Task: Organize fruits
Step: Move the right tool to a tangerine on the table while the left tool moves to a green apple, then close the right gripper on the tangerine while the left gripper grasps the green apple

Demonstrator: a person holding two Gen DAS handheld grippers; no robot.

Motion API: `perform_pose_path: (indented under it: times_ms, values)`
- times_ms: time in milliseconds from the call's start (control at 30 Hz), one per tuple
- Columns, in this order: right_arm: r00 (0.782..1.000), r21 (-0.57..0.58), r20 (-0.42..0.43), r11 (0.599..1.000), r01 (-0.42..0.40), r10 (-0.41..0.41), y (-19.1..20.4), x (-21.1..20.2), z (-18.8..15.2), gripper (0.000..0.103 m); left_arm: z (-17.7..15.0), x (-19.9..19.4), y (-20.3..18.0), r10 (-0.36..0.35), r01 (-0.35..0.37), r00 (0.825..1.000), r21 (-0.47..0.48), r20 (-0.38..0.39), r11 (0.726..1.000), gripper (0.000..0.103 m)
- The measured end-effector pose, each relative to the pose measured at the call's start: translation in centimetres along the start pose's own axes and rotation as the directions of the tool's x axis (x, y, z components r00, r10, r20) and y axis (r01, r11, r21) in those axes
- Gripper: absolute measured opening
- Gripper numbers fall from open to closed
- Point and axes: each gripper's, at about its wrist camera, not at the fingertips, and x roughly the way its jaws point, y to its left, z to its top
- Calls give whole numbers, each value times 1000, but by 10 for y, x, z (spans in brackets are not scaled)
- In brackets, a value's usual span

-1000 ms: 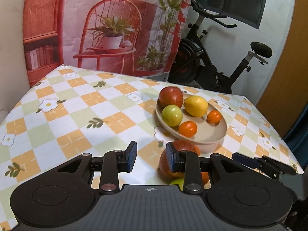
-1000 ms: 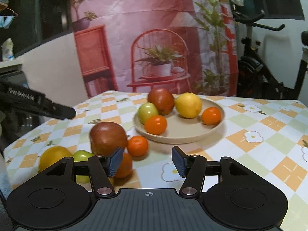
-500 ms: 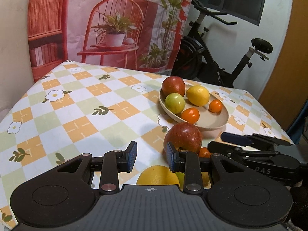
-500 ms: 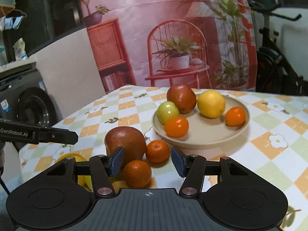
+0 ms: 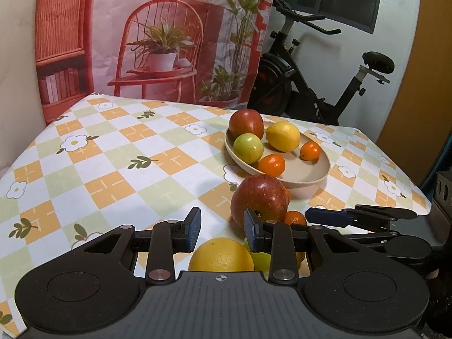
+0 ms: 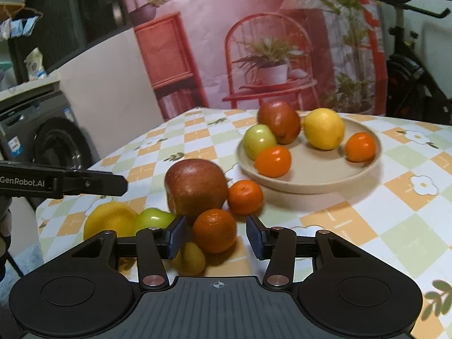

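Checked cloth (image 5: 113, 152) with flowers covers the table, and near its far side stands the plate (image 6: 316, 180) with five fruits in it. In front of the plate lies a loose heap: a big red apple (image 6: 196, 186), two mandarins, a yellow fruit and a green one. Your right gripper (image 6: 216, 236) points slightly down at this heap, and the nearer mandarin (image 6: 214, 230) sits between its pads. The jaws have just been closing, but a small gap stays on each side, so nothing is grasped. Your left gripper (image 5: 221, 230) hangs over the same heap from the other side, tilted down, its jaws narrow and empty; the apple is just behind its right pad and the yellow fruit (image 5: 221, 255) below it. Compared with one second ago, the right gripper has turned from the plate toward the heap, so the mandarin is now centred between the pads.
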Motion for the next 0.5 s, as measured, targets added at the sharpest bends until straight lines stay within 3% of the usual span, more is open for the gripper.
perform_pose_path:
  times_ms: [300, 500]
  values:
    - [999, 10, -36, 1000, -22, 22, -3, 7, 1, 33, -3, 1, -5, -15, 15, 1000, 18, -7, 1000, 35]
    - [1000, 26, -12, 1000, -6, 6, -6, 2, -2, 33, -5, 1, -9, -23, 23, 1000, 32, -11, 999, 35]
